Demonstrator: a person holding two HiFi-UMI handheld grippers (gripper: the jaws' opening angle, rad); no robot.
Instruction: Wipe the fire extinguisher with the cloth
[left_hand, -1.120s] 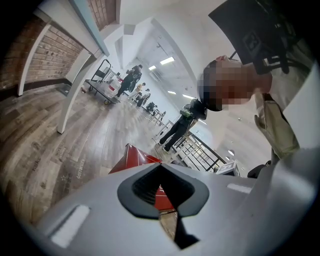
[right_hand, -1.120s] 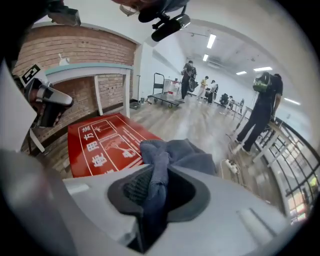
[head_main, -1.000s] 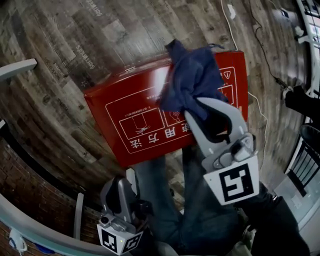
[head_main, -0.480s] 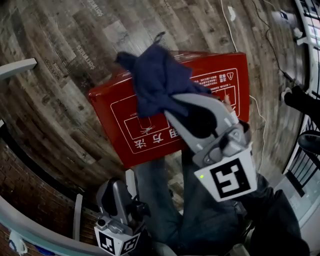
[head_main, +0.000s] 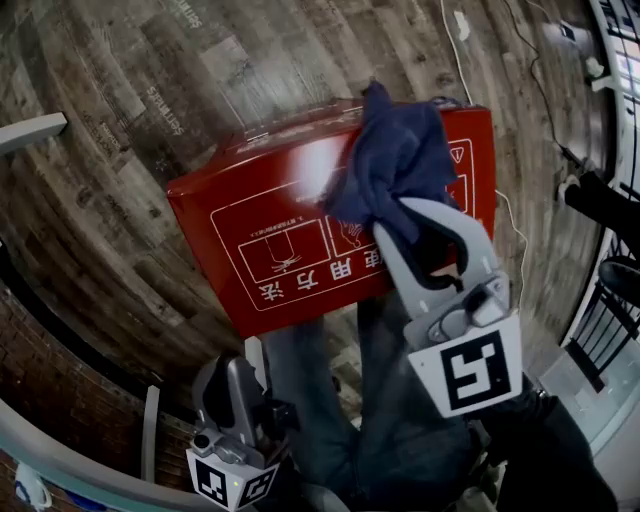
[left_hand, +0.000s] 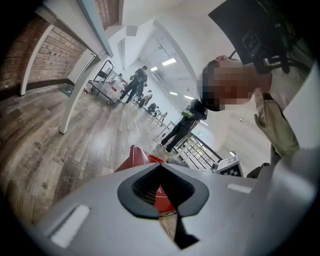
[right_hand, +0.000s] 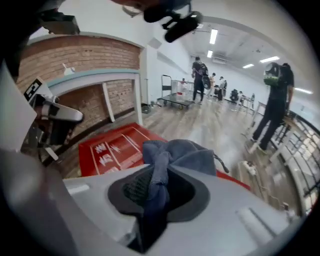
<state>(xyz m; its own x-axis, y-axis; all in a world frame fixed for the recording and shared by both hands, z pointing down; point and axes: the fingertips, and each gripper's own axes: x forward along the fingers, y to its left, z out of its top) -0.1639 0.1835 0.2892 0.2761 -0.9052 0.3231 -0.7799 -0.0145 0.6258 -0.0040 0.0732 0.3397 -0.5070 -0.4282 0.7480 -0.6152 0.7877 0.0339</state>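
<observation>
I hold my right gripper (head_main: 405, 222) tipped down over the red rectangular fire extinguisher box (head_main: 260, 240). The box lies flat on the wooden plank floor (head_main: 120, 150) just beyond my legs. Held this way, the crumpled dark blue cloth (head_main: 395, 160) drapes onto the right part of the printed top face for wiping. The jaws are narrowly parted, clamped on a bunched fold of the cloth. My left gripper (head_main: 232, 380) waits at the near left, jaws together and empty, out of the way.
</observation>
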